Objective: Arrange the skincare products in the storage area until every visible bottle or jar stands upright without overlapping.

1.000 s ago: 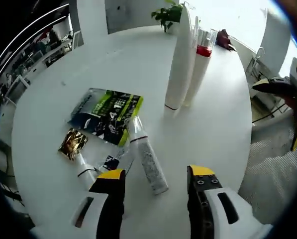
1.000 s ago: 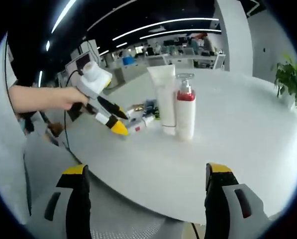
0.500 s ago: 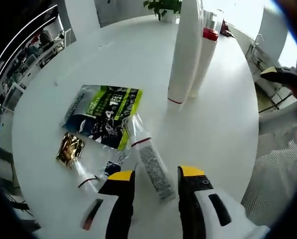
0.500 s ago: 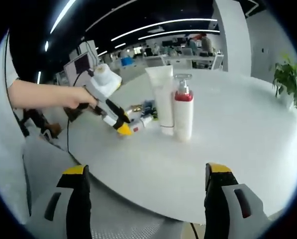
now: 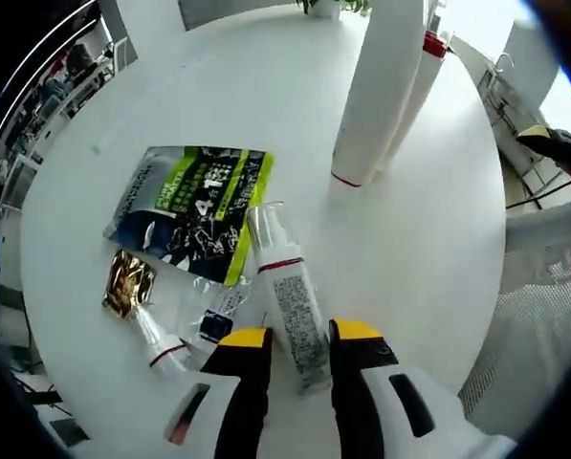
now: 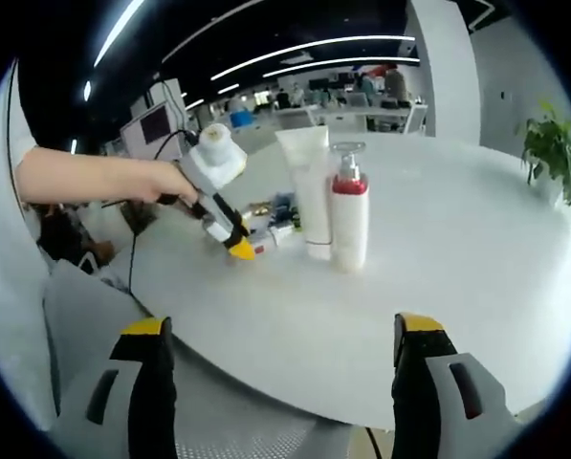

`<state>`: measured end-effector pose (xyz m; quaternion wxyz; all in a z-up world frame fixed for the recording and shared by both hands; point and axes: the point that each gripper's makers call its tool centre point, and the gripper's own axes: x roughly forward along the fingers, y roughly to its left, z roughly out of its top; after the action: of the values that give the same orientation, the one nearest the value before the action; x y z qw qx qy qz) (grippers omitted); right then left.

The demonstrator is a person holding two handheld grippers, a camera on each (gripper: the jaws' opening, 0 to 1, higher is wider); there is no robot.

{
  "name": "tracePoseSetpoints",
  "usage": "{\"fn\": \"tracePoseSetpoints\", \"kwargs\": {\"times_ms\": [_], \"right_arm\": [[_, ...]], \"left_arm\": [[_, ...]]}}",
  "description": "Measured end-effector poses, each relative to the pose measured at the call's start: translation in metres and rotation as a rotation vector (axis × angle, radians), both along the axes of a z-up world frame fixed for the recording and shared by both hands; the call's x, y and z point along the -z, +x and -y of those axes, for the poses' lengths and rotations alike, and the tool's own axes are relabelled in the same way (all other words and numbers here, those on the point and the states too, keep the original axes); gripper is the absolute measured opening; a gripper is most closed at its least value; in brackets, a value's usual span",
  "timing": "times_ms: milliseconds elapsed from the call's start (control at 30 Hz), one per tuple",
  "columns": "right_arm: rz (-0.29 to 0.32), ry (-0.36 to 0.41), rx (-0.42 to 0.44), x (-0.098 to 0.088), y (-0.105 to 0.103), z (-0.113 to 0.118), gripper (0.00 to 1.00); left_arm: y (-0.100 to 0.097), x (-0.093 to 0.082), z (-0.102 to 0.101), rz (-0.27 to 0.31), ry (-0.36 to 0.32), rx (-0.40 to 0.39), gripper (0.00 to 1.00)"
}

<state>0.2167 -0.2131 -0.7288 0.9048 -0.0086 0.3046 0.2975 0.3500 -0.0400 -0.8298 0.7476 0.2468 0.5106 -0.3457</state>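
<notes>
the counter [image 5: 218,86] is round, smooth and white. in the left gripper view the left gripper [image 5: 299,337] has its yellow-tipped jaws pinched on the crimped end of a slim white tube [image 5: 287,299] that lies flat, its clear cap pointing away from the jaws. touching the tube on one side lies a glossy green and black foil pouch [image 5: 191,207], flat on the counter. near it are a crinkled gold sachet [image 5: 125,284] and a small clear tube [image 5: 159,336] with a red band, also lying down. farther off a tall white tube [image 5: 376,91] stands upright, with a white pump bottle [image 5: 414,91] with a red collar just behind it. in the right gripper view the right gripper [image 6: 276,337] has its jaws spread wide and bare, at the counter's near edge, well apart from the standing pair.
</notes>
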Motion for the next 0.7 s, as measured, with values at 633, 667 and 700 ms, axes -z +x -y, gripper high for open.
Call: {"fn": "tracePoseSetpoints", "kwargs": {"times_ms": [633, 667, 700], "right_arm": [[0.0, -0.01, -0.016, 0.001, -0.001, -0.002, 0.95], [0.001, -0.012, -0.018, 0.001, -0.001, -0.002, 0.95], [0.001, -0.015, -0.021, 0.002, -0.002, -0.002, 0.95]], "left_arm": [[-0.027, -0.032, -0.002, -0.048, -0.152, -0.112, 0.22], [-0.025, -0.032, -0.004, -0.049, -0.164, -0.121, 0.22], [-0.026, -0.035, -0.006, -0.048, -0.178, -0.13, 0.22]]}}
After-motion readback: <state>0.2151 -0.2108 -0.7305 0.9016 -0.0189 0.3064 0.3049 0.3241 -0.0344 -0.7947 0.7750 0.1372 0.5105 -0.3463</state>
